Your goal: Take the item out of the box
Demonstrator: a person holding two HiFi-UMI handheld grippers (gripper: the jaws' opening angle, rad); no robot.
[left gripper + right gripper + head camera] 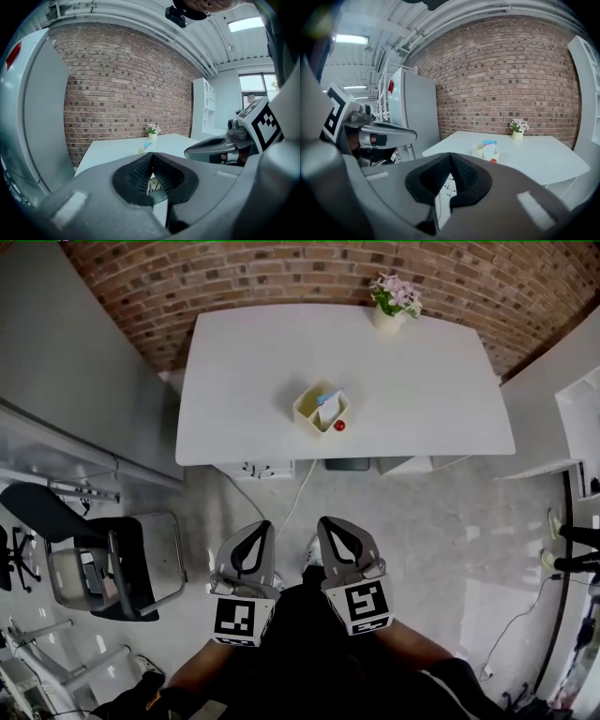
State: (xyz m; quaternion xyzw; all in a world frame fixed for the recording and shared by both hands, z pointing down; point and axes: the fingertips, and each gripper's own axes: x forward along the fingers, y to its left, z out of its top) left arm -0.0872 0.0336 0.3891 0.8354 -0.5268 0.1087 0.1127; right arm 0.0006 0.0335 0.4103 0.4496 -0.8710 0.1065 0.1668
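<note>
**Desk:** Where are your tongs right now?

**Operator:** Both are low and close in front of me, over the floor (412, 521) and well short of the table (253, 381). The left gripper (262, 526) and the right gripper (329, 521) sit side by side, marker cubes towards me and jaws pointing at the table.

**Desk:** Open or closed?

**Operator:** Closed, both of them. In the left gripper view I see the ribbed pads pressed together at the tips, gripping nothing. The right gripper view shows the same: pads meeting, holding nothing.

**Desk:** And the thing you're after?

**Operator:** It's in the box (307, 410), a small cream one near the middle of the white table, a little towards my edge. A white packet (329, 409) with a blue top stands in it, sticking up above the rim and leaning slightly. From the right gripper view I have it straight ahead, beyond the jaw tips.

**Desk:** Anything around it?

**Operator:** A small red ball (339, 426) lies on the table at the box's near right corner; I can't tell whether it touches. A flower pot (394, 306) with pink blooms stands at the far edge by the brick wall (281, 277), well apart from the box. A dark chair (89, 559) sits off to my left.
</note>
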